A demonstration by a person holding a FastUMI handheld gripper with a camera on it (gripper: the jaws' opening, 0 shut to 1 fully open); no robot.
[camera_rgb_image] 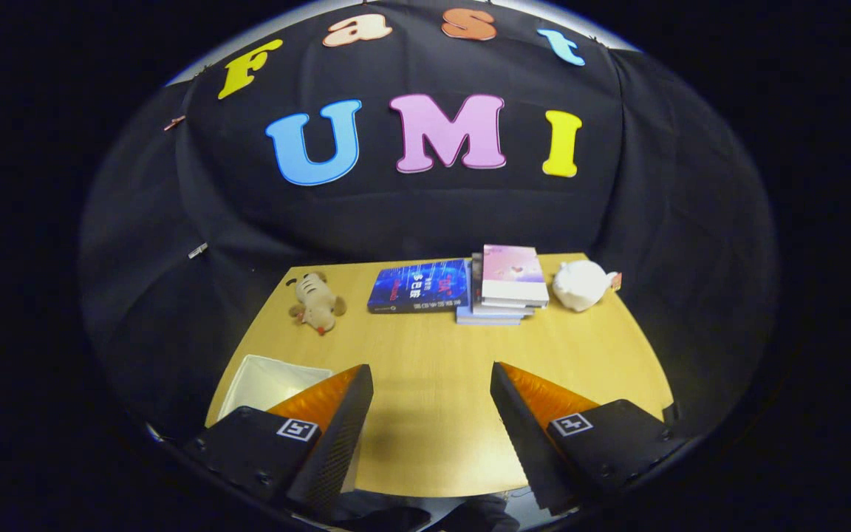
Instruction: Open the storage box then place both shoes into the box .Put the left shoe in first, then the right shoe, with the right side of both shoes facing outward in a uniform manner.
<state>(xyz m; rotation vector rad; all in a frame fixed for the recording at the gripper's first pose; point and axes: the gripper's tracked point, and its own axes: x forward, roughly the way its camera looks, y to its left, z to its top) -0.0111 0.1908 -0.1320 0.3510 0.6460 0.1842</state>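
My gripper [431, 384] hangs above the near part of a wooden table [433, 355], its two fingers wide apart with nothing but bare tabletop between them. A white open-topped box [267, 380] sits at the table's near left corner, partly hidden behind my left finger [337, 414]. Its inside looks white and bare where it shows.
Along the far edge lie a beige plush toy [317, 301], a dark blue book [419, 286], a stack of books with a pink cover on top [508, 284], and a white teapot [580, 284]. Black cloth walls close in behind and on both sides.
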